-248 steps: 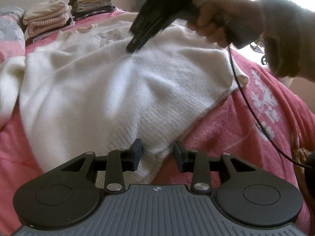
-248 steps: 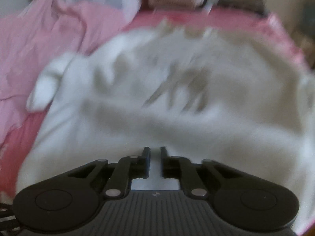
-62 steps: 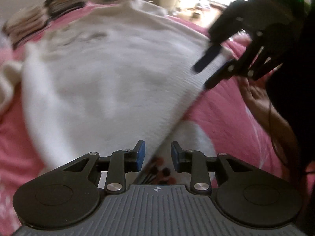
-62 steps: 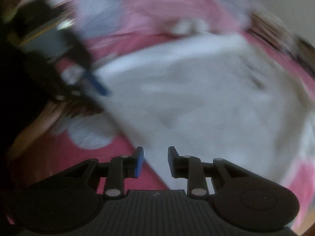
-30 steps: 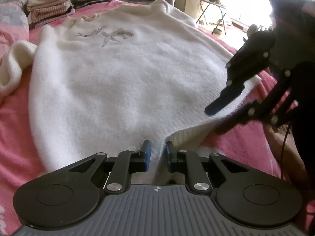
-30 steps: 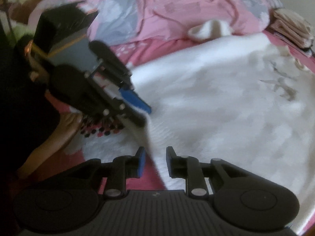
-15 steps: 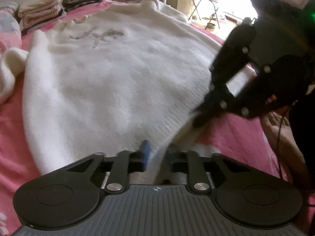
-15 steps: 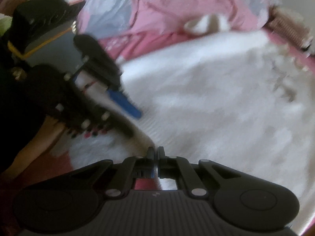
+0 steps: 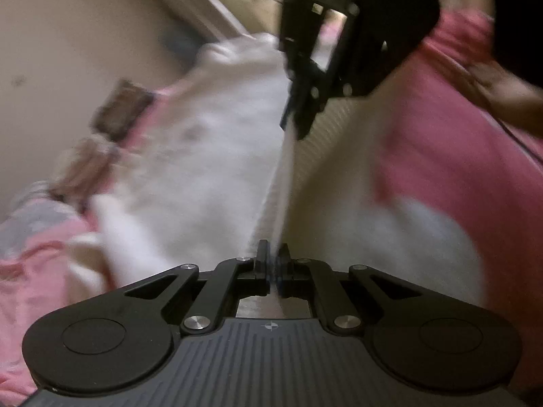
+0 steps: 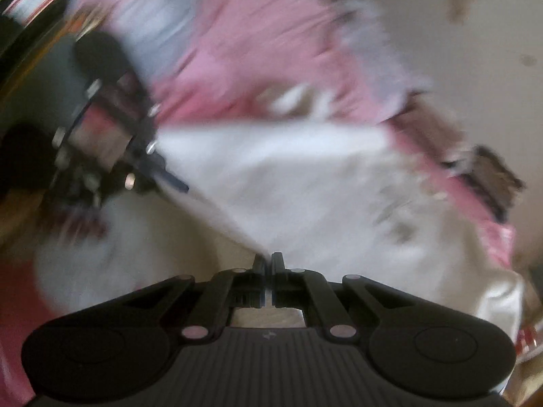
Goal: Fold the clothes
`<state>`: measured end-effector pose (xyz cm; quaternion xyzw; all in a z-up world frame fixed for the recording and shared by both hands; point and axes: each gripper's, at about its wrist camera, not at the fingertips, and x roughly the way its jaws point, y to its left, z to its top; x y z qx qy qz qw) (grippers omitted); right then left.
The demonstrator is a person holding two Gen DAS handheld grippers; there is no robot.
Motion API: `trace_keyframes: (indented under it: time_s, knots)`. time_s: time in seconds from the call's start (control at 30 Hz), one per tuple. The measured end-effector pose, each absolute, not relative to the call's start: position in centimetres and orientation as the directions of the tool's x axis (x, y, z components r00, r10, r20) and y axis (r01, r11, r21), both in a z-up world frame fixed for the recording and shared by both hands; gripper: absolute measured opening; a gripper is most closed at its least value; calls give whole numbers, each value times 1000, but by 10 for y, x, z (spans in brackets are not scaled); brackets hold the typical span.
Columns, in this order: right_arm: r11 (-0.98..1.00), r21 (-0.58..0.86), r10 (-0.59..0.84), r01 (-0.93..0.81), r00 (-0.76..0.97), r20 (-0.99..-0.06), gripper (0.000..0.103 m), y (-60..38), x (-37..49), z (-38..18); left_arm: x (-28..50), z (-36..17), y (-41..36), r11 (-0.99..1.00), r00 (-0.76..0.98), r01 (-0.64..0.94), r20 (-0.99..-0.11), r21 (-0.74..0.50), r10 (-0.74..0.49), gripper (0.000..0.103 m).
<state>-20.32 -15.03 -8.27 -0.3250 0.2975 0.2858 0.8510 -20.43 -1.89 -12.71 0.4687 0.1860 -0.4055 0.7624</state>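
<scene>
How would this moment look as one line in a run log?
stage: lifting hem | left gripper: shut on white sweater | right gripper: shut on white sweater | surface: pink bedding

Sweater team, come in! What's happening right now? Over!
Left gripper shut on white sweater hem. Right gripper shut on it too. Hem stretched taut between them. Nothing in the way.

White sweater (image 9: 210,169) (faint grey motif on its chest), pink bedspread (image 9: 441,142), black claws (image 9: 272,261).
</scene>
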Motion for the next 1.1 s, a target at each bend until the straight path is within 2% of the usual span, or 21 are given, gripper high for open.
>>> trace_keyframes:
  time_s: [0.1,0.3,0.57,0.67,0.73,0.87,1.0,1.1]
  knots:
    - [536,-403,307,-741,616,-725,2,-145,-221,-100,-212,-136,-16,229,607,790,-671,569,-425,3]
    - [527,-347,344,-776,568,-748,3,-148,-224,-99,-210,-134,-13,250,606,793,-680,555,-412,3]
    - [467,-493,279,-734,651,-705,2,-131,-217,-117,-201,-140,-16,248,700,708,-614,661,-364,4]
    - [431,-607,226,-667,732,-643,2,-125,-215,-123,-194,-140,-16,271,741,666,-577,695,-343,4]
    - [442,-633,203,-636,758,-620,2,-123,-210,-125,-189,-139,-16,288,748,661,-574,694,-334,4]
    - [424,-613,221,-666,733,-644,2,-129,-214,-127,-199,-143,-14,235,714,693,-606,681,-350,3]
    - [436,-531,279,-727,670,-688,3,-145,-222,-115,-207,-144,-9,193,702,700,-614,688,-360,3]
    - [470,-451,272,-759,610,-744,4,-153,-218,-107,-205,-144,-9,186,696,706,-623,683,-357,3]
